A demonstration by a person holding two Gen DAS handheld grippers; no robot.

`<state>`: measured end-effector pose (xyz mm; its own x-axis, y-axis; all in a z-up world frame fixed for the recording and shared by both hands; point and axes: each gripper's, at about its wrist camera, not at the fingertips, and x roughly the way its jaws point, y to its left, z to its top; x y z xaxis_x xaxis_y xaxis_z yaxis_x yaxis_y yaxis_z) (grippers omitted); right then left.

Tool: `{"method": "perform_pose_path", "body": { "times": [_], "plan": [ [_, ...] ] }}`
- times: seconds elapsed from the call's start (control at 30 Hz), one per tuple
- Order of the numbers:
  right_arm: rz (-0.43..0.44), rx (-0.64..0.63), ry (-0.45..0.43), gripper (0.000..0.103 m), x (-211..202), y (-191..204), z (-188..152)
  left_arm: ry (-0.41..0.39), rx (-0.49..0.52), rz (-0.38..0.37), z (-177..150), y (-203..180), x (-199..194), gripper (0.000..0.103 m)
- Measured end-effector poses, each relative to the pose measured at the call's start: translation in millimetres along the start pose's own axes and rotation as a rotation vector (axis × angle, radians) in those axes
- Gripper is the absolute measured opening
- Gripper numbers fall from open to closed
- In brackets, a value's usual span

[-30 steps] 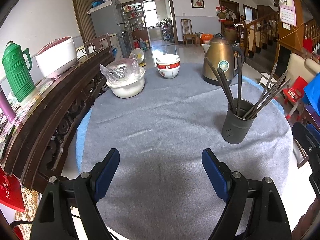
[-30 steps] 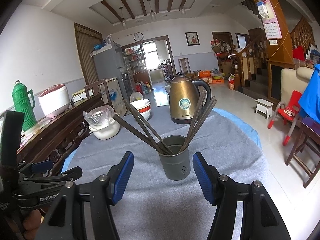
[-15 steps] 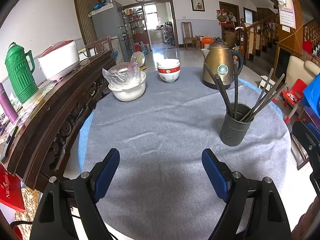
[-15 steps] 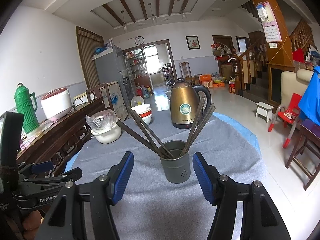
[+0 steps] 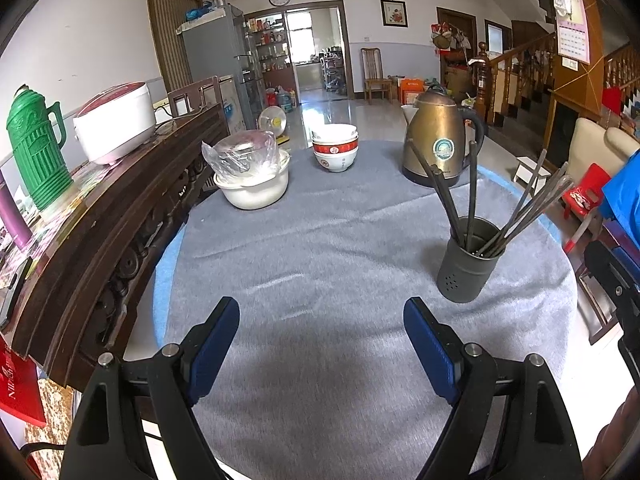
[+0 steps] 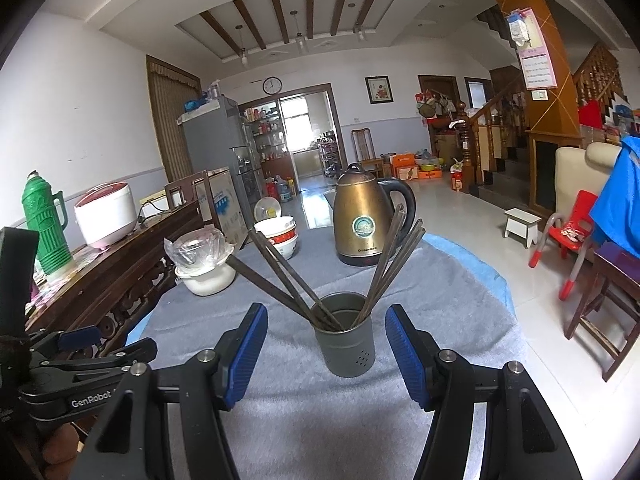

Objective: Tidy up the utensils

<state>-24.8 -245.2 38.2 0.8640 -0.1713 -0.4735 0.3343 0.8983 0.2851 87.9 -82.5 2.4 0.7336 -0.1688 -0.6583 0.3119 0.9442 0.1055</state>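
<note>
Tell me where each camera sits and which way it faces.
Left wrist: on the left hand-held gripper, angled down at bare grey tablecloth; its open blue pads show.
Right wrist: on the right hand-held gripper, facing the chopstick holder; open pads show, left gripper at the edge.
Shared: holder, chopsticks, brass kettle, stacked bowls.

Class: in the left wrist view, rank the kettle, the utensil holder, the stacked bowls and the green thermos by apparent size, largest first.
1. Green thermos
2. Kettle
3. Utensil holder
4. Stacked bowls

Thermos and kettle look close; differing nearness to the camera makes true sizes unsure.
</note>
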Motion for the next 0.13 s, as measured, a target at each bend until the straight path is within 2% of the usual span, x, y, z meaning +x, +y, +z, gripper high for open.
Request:
{"method": "perform_pose_path", "body": {
  "times": [0.13],
  "plan": [
    [-0.026, 0.021, 0.015, 0.065, 13, -11, -1, 0.031, -0.015, -0.013, 2, 6, 15, 0.085]
  ]
}}
